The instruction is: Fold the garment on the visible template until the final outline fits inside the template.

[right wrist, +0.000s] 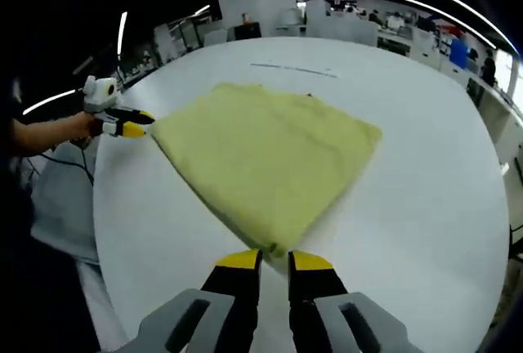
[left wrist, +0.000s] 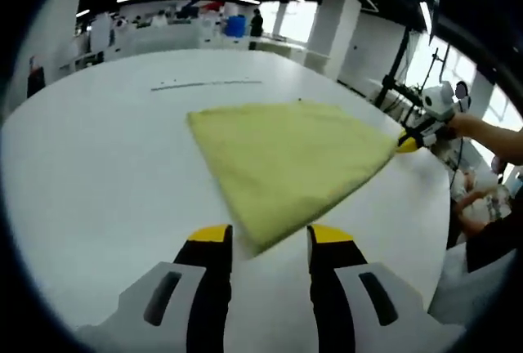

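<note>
Yellow cloth (left wrist: 286, 161) lies flat on the big white table (left wrist: 98, 206), in the middle of both views. It looks soft and thick, like a towel. Its shape has three main points, a bit like a fan.

In the left gripper view, the left gripper (left wrist: 270, 239) is at the bottom of the frame. Its jaws are spread apart, and the near corner of the cloth pokes in between them. They are not squeezing it. At the right side of this frame, the right gripper (left wrist: 413, 140) sits at the far right corner of the cloth.

In the right gripper view, the right gripper's own jaws are at the bottom of the frame, nearly pressed together. The cloth's corner is right at their tips, so I think they are pinching it.

A thin dark line (left wrist: 208, 85) is on the table past the cloth, in the upper middle of the frame. I cannot tell if it is part of the template.

I think the folding is only partly done. Both grippers are at corners, ready for a fold, and the cloth is spread wide
</note>
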Tool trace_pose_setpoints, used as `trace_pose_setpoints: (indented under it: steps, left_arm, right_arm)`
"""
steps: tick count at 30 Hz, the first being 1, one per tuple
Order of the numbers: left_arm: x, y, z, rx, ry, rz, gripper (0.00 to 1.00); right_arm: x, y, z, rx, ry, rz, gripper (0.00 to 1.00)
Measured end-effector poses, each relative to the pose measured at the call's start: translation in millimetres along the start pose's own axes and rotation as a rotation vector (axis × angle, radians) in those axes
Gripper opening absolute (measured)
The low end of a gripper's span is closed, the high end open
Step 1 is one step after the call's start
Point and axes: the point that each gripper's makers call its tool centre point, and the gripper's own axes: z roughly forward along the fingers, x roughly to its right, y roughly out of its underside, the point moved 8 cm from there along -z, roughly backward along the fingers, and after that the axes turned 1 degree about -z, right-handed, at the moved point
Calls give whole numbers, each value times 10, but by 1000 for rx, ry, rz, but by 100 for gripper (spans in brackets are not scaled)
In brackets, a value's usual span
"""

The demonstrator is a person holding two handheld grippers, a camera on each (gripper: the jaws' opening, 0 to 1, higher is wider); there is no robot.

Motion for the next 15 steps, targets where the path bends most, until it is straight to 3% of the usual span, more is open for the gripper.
trace_pose_setpoints:
  steps: [3, 5, 8, 15]
  left_arm:
    - [5, 23, 6, 1, 11, -1, 18]
    - [-19, 29, 3, -3, -17, 28, 12]
    - [-47, 31, 9, 9, -14, 5, 8]
    - [-77, 33, 14, 24, 0, -37, 1]
  right_arm:
    - [2, 13, 10, -2, 0, 3, 1]
    - [-11, 10, 9, 2, -9, 11, 1]
    - [-15, 1, 9, 7, -9, 5, 4]
    - [14, -23, 5, 18, -5, -17, 0]
